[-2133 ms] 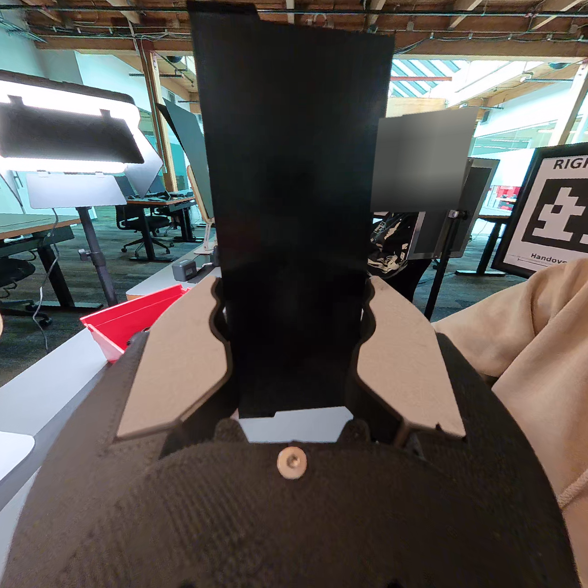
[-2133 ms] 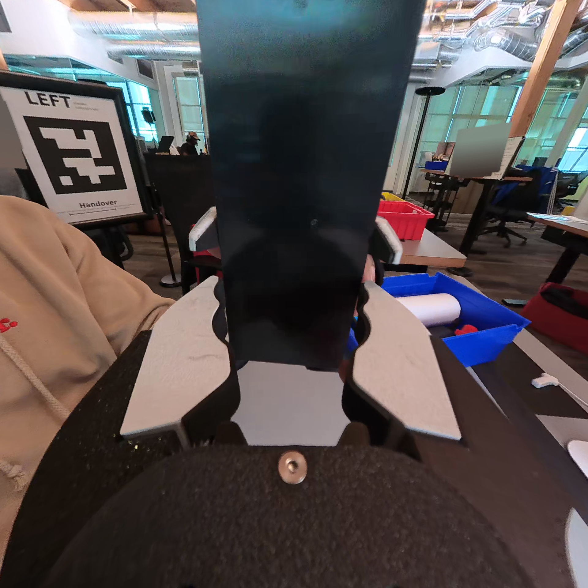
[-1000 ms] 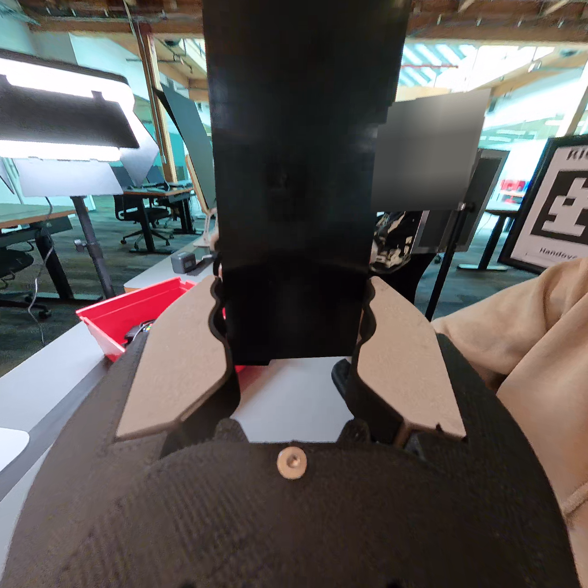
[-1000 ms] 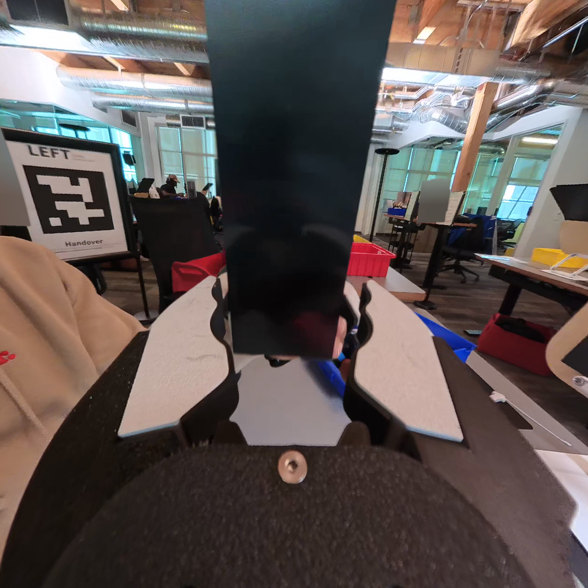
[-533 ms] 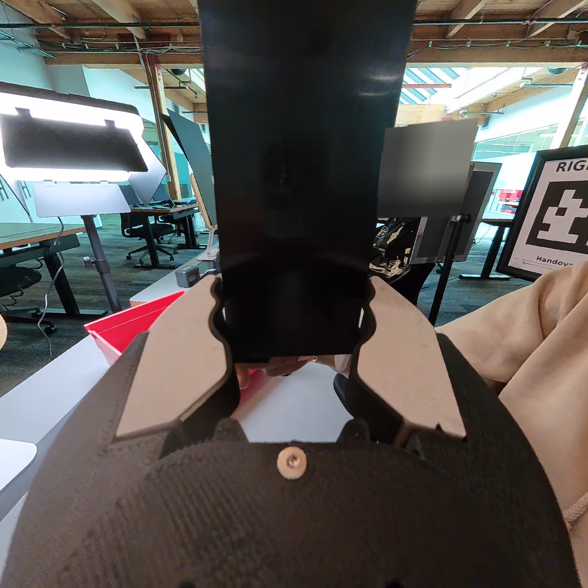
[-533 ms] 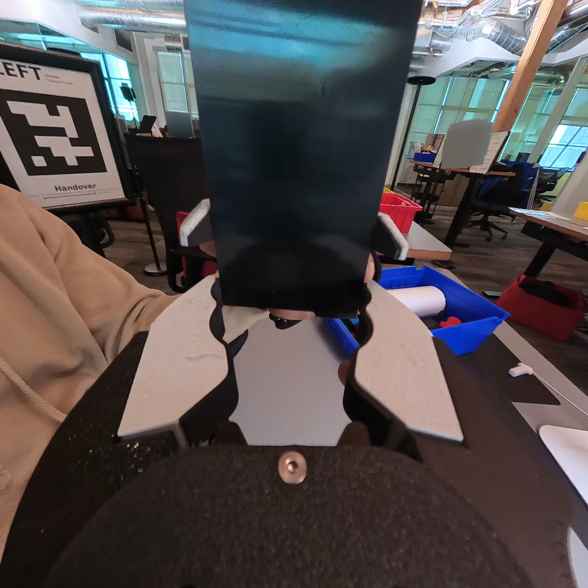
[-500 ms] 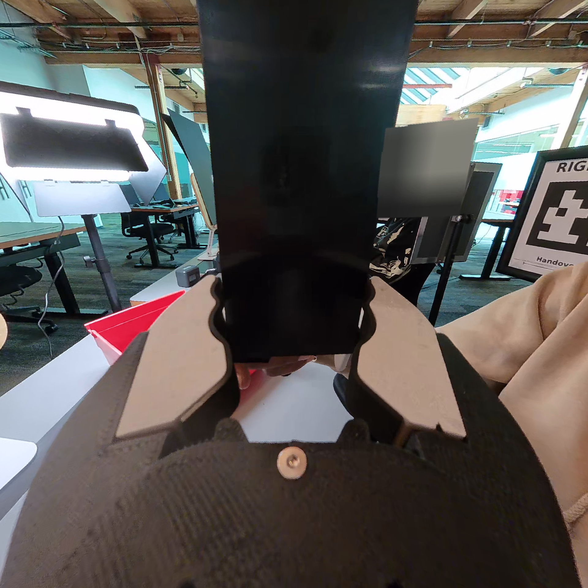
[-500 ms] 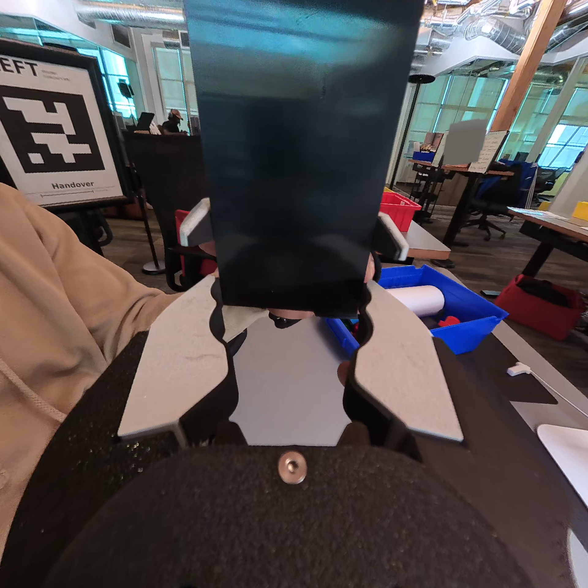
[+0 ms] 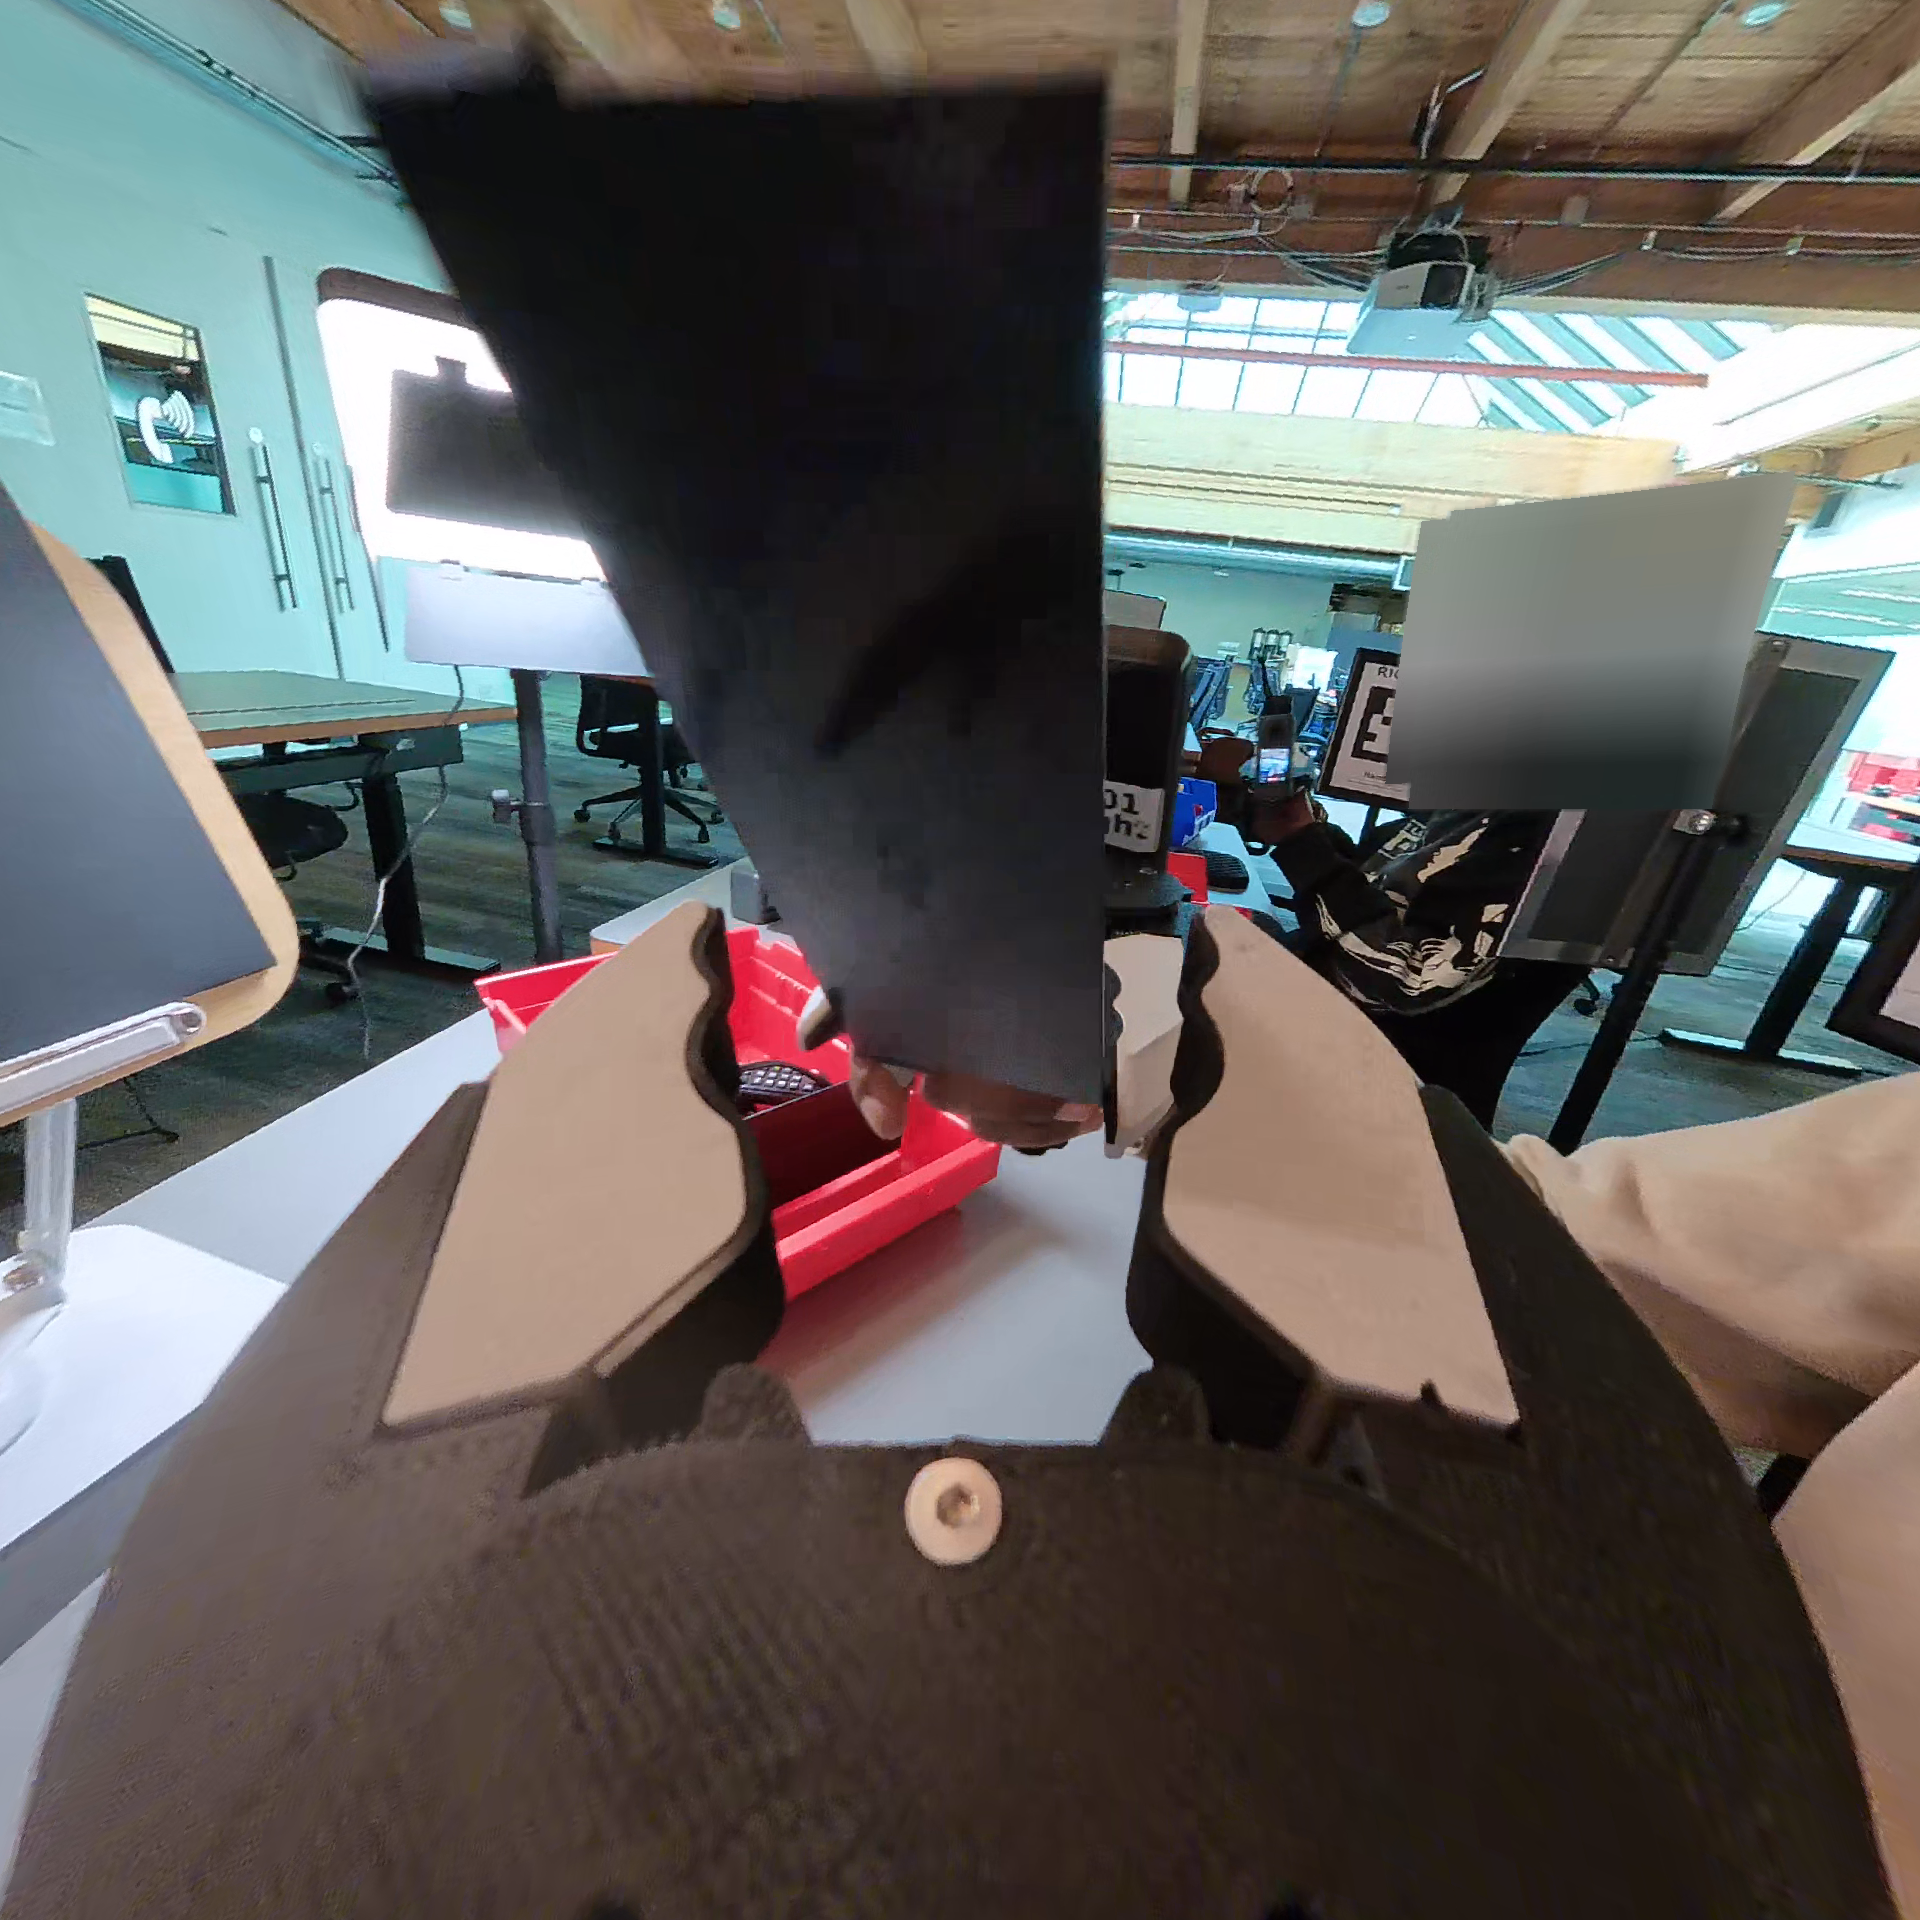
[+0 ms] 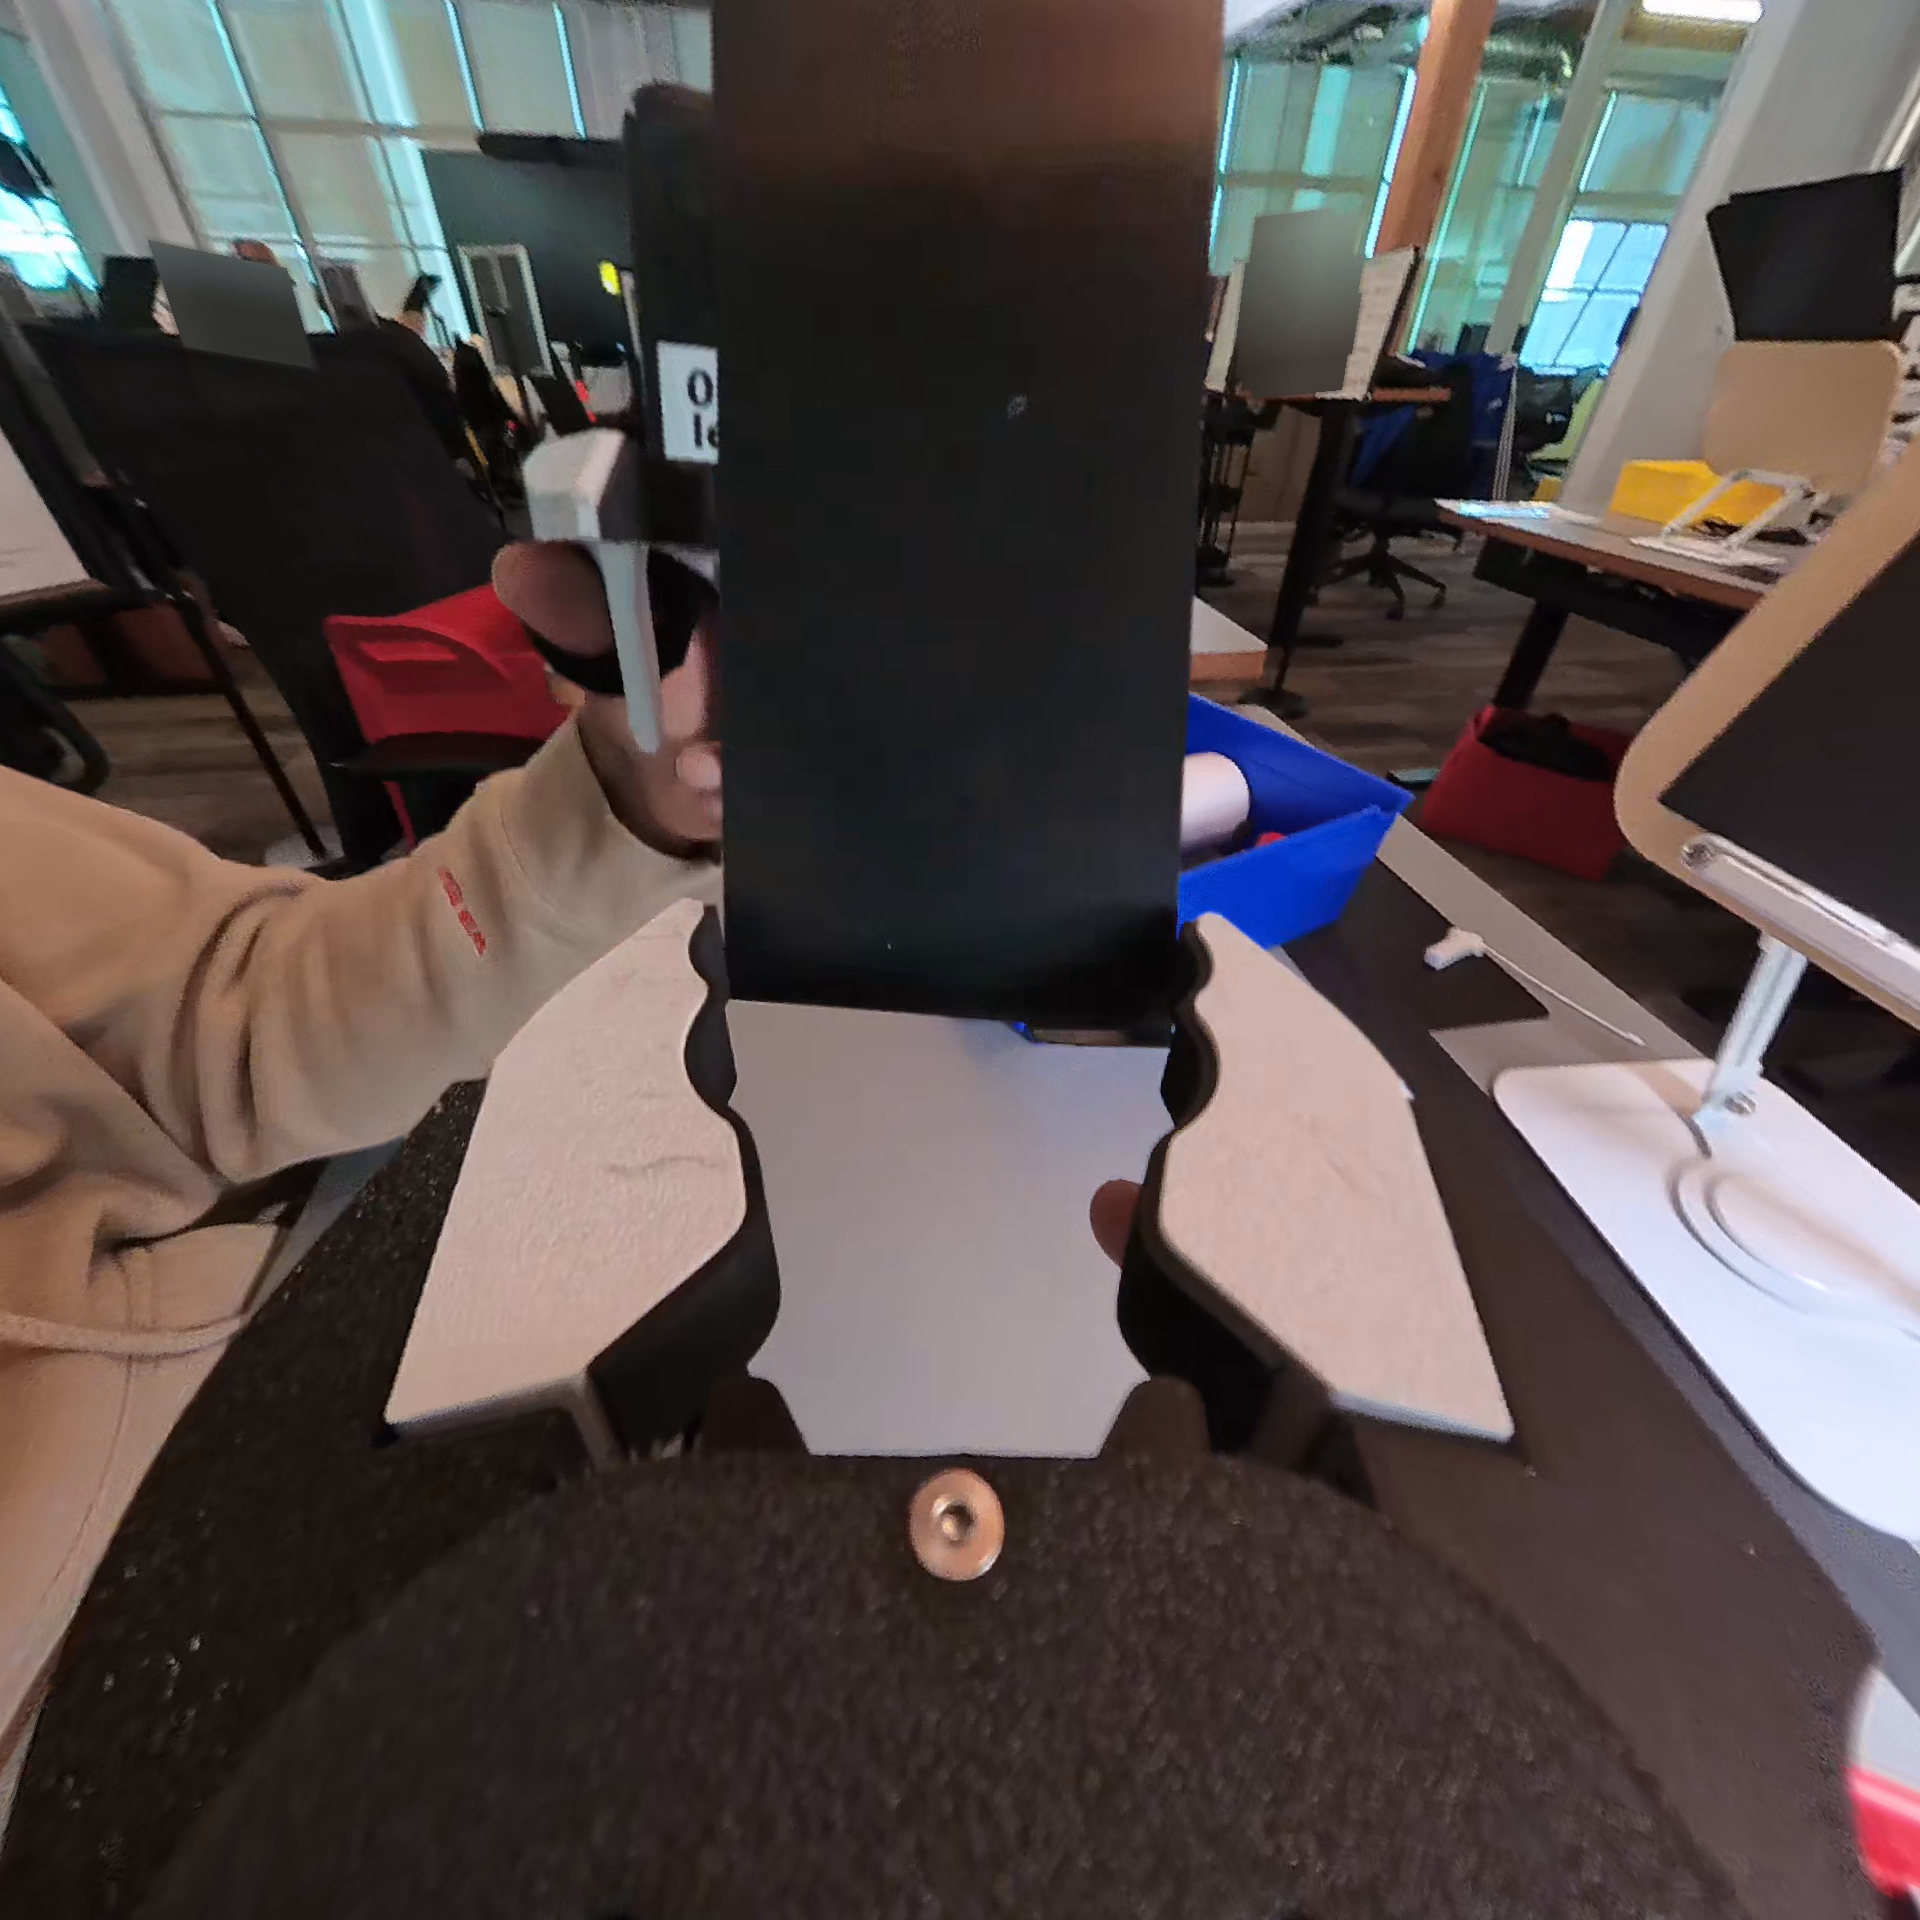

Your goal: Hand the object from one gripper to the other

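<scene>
Black panel (image 10: 956,540) stands upright, its lower edge pinched between the right gripper (image 10: 951,987) jaws. The left gripper (image 9: 945,997) is spread wide, the panel tilted clear ahead of it (edges blurred). Draw the left straight back, right grip firm.

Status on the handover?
Left gripper open, fingers off the black panel. Right gripper shut on its lower edge, panel upright. Red bin below on the table, no contact.
</scene>
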A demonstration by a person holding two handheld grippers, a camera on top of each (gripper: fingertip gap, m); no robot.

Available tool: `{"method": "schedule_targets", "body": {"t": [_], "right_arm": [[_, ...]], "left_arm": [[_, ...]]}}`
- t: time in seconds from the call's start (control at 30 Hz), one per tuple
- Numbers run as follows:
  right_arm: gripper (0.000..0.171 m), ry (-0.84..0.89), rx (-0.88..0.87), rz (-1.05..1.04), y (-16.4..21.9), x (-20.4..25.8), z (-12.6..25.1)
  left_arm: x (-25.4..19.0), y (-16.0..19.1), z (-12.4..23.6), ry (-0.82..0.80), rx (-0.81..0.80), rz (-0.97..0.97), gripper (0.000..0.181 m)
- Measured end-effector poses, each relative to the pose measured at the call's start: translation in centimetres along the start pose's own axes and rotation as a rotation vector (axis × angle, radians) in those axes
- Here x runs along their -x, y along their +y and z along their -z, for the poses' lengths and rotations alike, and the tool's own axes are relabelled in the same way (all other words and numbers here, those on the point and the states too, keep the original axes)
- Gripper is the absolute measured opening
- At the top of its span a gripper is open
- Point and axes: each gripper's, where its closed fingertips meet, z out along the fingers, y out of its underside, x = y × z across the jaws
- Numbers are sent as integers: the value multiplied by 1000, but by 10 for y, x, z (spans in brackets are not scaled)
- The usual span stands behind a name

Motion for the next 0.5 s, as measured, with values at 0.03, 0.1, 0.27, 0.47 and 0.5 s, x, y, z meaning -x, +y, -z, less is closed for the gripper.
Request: {"method": "schedule_targets", "body": {"t": [0.03,0.1,0.27,0.47,0.5], "right_arm": [[82,8,13,-5,3,-2,4],[82,35,45,-7,11,-6,12],[82,127,127,26,29,-13,34],[82,429,159,392,42,-7,44],[82,471,151,474,44,-1,41]], "left_arm": [[3,-1,1,-7,1,4,82],[8,-1,3,-14,19,21,78],[26,14,5,-72,84,99,35],[24,43,19,16,-24,326,9],[23,50,26,30,-31,341,3]]}}
